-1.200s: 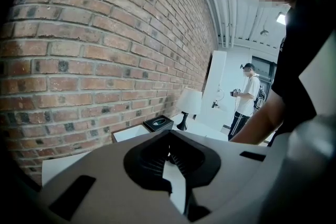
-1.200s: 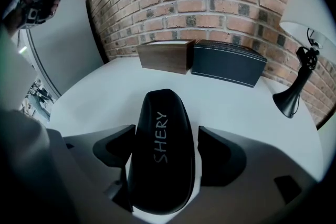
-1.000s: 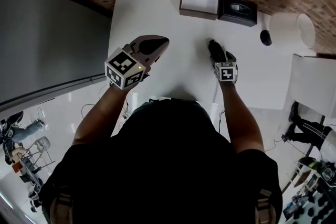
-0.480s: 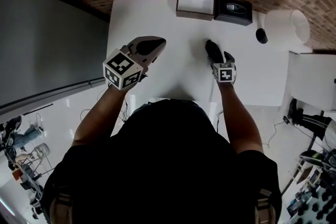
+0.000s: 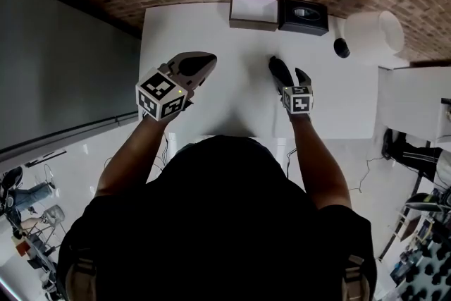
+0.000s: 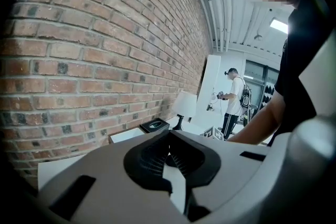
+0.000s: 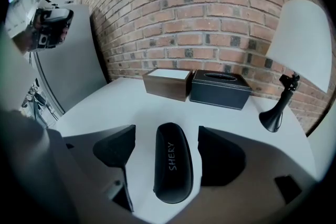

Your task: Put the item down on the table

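Right hand-held gripper (image 7: 168, 136) is open wide now, glasses case (image 7: 173, 170) loose on the counter (image 7: 121, 102) between its jaws. Left hand-held gripper (image 6: 169, 152) is closed, empty.

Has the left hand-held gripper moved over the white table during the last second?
No. The left hand-held gripper keeps its place below-left of the brown rectangular box; only the camera shifted.

Along the table's (image 5: 211, 39) back edge: brown box (image 5: 254, 10) right beside a black tissue box (image 5: 303, 15) — lamp (image 5: 370, 35) by the right corner.
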Motion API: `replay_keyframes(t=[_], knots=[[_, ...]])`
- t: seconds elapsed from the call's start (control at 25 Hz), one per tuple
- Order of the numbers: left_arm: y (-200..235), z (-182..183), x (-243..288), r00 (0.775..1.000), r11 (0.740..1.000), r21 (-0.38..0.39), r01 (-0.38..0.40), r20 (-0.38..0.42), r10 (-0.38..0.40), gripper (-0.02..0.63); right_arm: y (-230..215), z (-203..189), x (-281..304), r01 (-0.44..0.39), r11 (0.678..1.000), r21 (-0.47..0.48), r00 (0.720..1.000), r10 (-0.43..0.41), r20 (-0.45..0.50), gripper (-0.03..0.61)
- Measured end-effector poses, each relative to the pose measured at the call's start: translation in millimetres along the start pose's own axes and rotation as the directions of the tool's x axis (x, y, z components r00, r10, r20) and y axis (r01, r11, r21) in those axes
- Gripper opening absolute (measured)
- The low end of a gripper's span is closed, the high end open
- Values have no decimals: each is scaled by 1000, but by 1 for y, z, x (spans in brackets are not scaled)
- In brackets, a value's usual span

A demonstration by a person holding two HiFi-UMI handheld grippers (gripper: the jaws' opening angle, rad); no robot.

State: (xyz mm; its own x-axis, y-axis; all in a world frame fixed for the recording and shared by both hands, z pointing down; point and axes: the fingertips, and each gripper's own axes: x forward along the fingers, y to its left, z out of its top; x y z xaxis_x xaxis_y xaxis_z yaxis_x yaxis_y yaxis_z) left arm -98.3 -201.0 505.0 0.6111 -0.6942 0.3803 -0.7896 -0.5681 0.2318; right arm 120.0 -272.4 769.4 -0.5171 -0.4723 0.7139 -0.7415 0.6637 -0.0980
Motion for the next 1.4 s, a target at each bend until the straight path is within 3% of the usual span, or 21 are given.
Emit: replay_keyframes(t=[0.16,0.72,1.4], knots=[[1,6,-3,999,999,-40,22,28,-21,14,10,19,-15,-7,1000,-7,999,7,51,382],[0,8,-16,998,999,1,53,42,-53,15,38,55,-70,63,997,36,992,-67,108,374],[-5,7,-28,996,997,23,76,43,-77,15,70,89,-123,43,996,72,984,-55,168,362]])
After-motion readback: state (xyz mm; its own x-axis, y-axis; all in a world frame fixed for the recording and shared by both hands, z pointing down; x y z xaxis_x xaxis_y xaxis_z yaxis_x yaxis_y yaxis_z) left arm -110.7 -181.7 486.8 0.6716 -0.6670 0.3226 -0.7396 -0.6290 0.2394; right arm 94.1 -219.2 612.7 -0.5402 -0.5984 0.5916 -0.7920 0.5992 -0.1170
